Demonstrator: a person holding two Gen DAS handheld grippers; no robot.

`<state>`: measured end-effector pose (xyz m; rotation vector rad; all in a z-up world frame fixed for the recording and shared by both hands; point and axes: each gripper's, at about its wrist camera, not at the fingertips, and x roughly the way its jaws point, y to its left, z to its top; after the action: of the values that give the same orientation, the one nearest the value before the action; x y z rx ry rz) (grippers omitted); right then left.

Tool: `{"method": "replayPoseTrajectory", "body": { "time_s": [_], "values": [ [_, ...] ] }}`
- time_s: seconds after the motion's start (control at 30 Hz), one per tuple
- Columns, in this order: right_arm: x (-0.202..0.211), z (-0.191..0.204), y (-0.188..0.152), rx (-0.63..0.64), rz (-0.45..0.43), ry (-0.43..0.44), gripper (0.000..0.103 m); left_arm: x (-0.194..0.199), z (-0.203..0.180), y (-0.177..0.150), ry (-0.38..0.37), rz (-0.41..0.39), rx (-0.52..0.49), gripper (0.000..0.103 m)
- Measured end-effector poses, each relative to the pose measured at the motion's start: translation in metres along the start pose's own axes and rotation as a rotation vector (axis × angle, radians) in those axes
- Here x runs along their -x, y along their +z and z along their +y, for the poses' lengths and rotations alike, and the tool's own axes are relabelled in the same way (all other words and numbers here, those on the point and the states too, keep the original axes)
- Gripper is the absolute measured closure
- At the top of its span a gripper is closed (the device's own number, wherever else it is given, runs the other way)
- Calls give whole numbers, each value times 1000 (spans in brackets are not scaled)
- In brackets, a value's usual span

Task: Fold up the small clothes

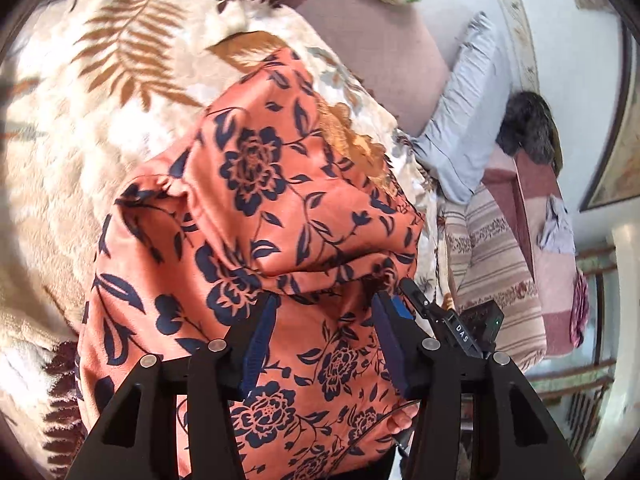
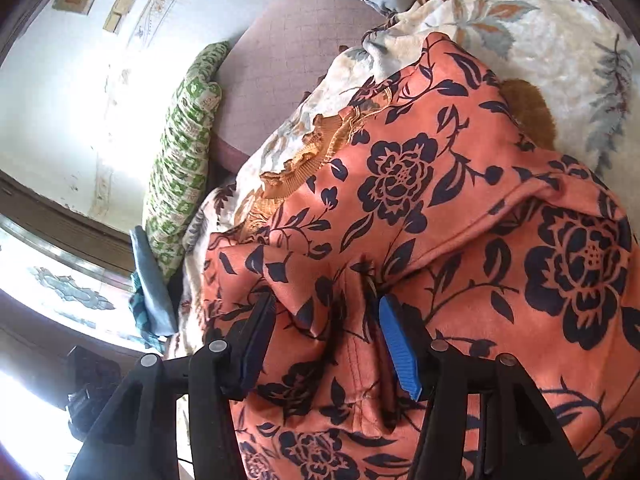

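Both claws, our left gripper [image 1: 324, 312] and right gripper [image 2: 326, 316], are gaping wide over the rumpled orange floral garment [image 1: 256, 216] filling mid-frame; we are judging folding barely begun.

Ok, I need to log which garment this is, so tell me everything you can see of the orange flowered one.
The orange garment is soft, slightly sheeny cloth printed with dark navy roses, leaves and vines. A mustard ruffled trim shows at one edge, and a stitched seam runs near the right gripper. It lies crumpled and partly folded over itself on a cream leaf-patterned blanket. Both grippers, the left gripper too, have open jaws with cloth bunched between them.
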<state>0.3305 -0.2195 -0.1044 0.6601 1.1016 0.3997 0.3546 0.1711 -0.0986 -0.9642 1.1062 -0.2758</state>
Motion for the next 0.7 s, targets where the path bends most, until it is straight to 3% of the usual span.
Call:
{"method": "replayPoseTrajectory", "body": {
  "time_s": [0.1,0.17,0.27,0.3,0.33,0.4,0.5,0.6,0.7],
  "values": [
    [-8,-2,-4,-17,35,-110,47,-6,21,-14,1,5,62,54],
    [-3,-10,-14,-62,37,-79,47,-15,28,-16,-6,7,80,53],
    [-7,-6,-24,9,44,-125,50,-39,34,-4,45,7,130,56],
    [-10,-3,-25,42,52,-141,60,-46,35,-1,56,7,144,58],
    [-13,3,-24,90,63,-145,97,-49,35,2,57,2,152,71],
    [-10,22,-14,183,85,-112,96,-47,31,3,30,-15,144,78],
    [34,46,19,250,-89,-43,97,-34,25,2,48,-62,104,78],
    [63,32,54,235,-227,-120,97,-29,33,1,51,-60,131,77],
    [51,-14,69,158,-174,-247,97,-19,42,-4,13,-37,159,78]
  ]
}}
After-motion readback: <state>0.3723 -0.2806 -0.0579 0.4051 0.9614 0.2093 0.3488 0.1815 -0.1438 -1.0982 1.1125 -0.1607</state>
